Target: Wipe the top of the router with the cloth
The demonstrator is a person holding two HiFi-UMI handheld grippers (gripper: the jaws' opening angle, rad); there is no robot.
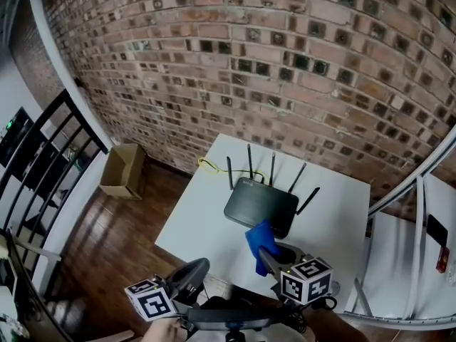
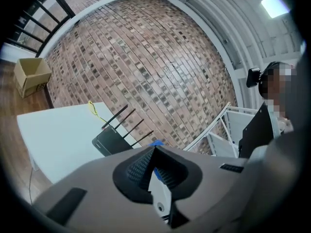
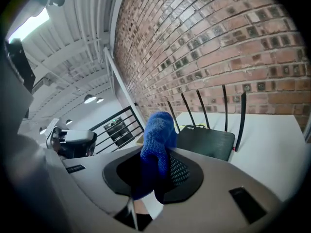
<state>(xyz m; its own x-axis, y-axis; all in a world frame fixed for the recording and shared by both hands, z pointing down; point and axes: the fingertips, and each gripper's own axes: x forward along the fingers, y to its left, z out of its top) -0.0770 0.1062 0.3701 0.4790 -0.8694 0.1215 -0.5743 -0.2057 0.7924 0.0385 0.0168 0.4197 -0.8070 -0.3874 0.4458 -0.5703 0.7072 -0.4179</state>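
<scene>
Wiping looks not yet begun: the right tongs (image 1: pixel 269 256) are clamped on the blue cloth (image 1: pixel 260 239), at the near edge of the router (image 1: pixel 261 206) on the white worktop (image 1: pixel 192 223). Next, the cloth must press flat on the router's top. The left tongs (image 1: pixel 191 275), closed on nothing, hang nearer the person. Only the right gripper view shows the pinch; only the head view shows both tongs

A loft-style workspace is suggested by a brick wall (image 1: pixel 285 63) across the top, wooden floor (image 1: pixel 107 241) lower left, black railing (image 1: pixel 51 155) far left.
</scene>
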